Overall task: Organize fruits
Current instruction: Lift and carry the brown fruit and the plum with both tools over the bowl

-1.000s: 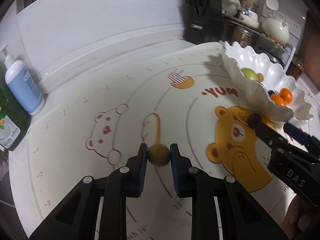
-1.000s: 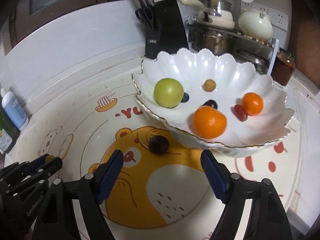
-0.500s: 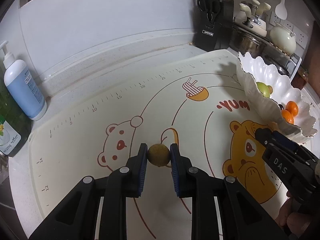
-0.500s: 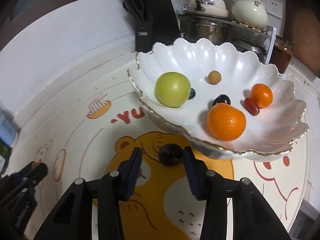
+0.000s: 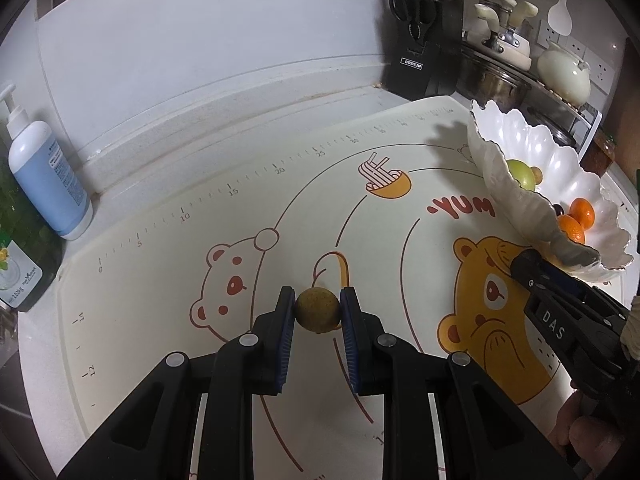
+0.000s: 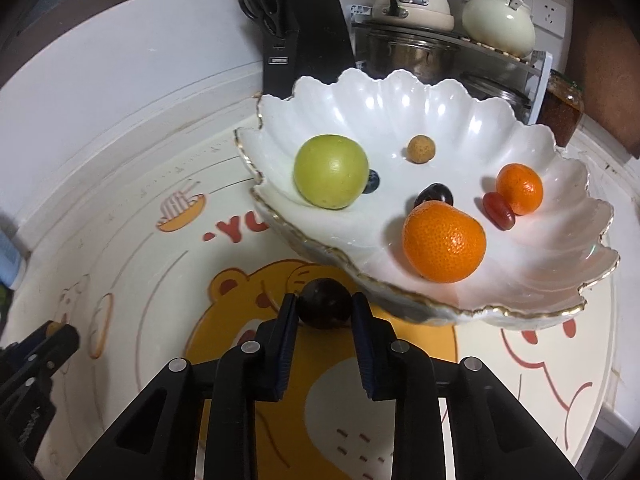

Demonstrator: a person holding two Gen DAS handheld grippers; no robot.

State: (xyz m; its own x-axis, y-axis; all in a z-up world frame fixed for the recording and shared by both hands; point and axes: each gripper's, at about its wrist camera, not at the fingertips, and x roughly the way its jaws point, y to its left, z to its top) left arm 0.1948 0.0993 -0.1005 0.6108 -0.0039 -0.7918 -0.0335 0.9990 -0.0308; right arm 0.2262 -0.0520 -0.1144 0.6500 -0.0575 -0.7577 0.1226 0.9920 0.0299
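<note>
My left gripper is shut on a small brown-yellow round fruit, held above the cartoon mat. My right gripper is shut on a dark purple round fruit, just in front of the white scalloped bowl's near rim. The bowl holds a green fruit, two oranges, a small tan fruit, a red one and dark berries. The bowl and the right gripper's body also show at the right of the left wrist view.
A blue pump bottle and a green bottle stand at the mat's left. A black knife block and a rack with pots and a kettle stand behind the bowl. A jar sits at the right.
My right gripper moved forward and closed on the dark fruit beside the bowl. My left gripper rose and drew back a little, still holding the brown-yellow fruit.
</note>
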